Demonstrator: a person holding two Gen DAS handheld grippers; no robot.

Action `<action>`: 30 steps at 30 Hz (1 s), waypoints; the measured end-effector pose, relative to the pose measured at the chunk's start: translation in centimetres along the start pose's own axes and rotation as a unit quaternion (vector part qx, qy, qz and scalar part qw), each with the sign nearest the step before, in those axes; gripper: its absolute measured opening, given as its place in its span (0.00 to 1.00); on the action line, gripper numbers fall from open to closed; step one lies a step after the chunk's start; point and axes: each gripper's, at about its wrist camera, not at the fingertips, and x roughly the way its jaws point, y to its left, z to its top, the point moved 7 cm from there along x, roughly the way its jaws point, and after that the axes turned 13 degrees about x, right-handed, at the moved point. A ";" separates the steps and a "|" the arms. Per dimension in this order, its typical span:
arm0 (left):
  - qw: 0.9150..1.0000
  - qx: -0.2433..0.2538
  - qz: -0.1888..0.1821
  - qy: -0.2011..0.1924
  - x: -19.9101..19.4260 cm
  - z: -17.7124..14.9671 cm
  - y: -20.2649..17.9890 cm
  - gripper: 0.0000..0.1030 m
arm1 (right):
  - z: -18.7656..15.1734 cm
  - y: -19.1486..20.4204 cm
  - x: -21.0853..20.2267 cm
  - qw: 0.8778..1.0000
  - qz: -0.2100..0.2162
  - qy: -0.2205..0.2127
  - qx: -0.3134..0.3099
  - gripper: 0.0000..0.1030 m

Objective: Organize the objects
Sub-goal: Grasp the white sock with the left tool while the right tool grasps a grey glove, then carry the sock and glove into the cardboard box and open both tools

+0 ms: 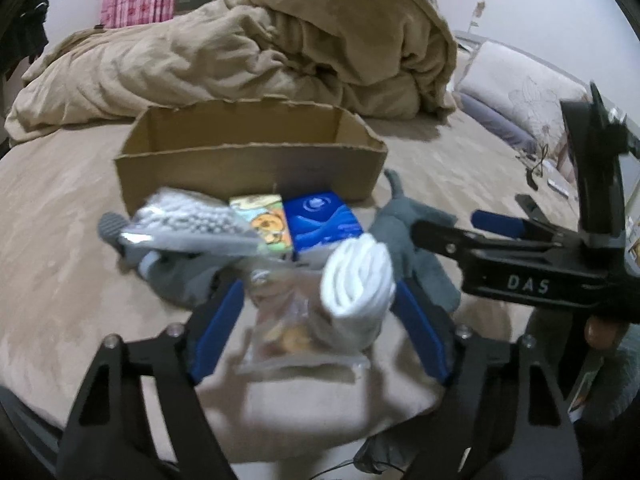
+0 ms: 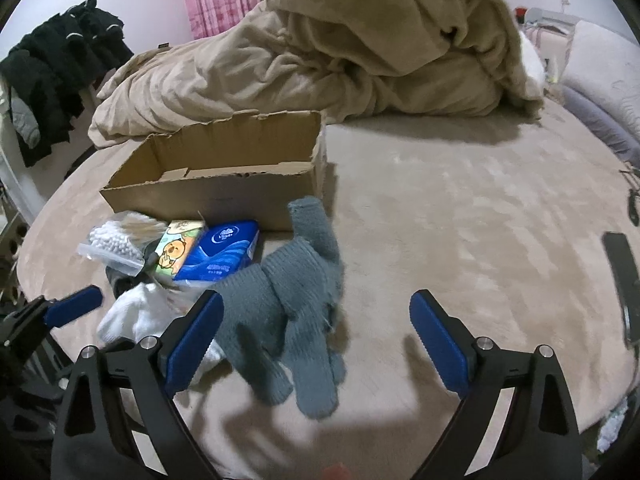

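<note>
On the beige bed, an open cardboard box (image 1: 248,152) (image 2: 224,184) stands behind a small pile. The pile holds a bag of cotton swabs (image 1: 188,220) (image 2: 116,240), a cartoon tissue pack (image 1: 268,220) (image 2: 176,252) and a blue tissue pack (image 1: 324,216) (image 2: 224,252). My left gripper (image 1: 318,284) is open, low over the pile. A clear bag of round orange pieces (image 1: 292,336) and rolled white socks (image 1: 356,280) (image 2: 136,316) lie between its blue pads, which stand just clear of them. My right gripper (image 2: 316,296) is open wide, straddling the grey knit gloves (image 2: 296,300) (image 1: 404,232).
A heaped beige duvet (image 1: 280,48) (image 2: 360,40) fills the back of the bed, with pillows (image 1: 516,92) at the right. Dark clothes (image 2: 60,68) hang at the left. A black flat device (image 2: 620,264) lies on the bed at the far right. The box's inside looks bare.
</note>
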 end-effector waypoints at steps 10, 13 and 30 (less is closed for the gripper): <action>1.000 0.018 0.002 -0.005 2.1 0.3 -1.0 0.49 | -0.8 0.5 3.9 0.996 0.075 0.046 0.031 0.63; 1.000 0.019 0.002 -0.013 1.8 0.5 -1.3 0.44 | -0.8 0.8 3.6 0.995 0.085 0.042 0.026 0.54; 0.999 0.004 0.008 -0.049 -2.2 2.2 -0.4 0.32 | 0.8 0.5 -1.2 0.995 0.092 -0.020 0.025 0.11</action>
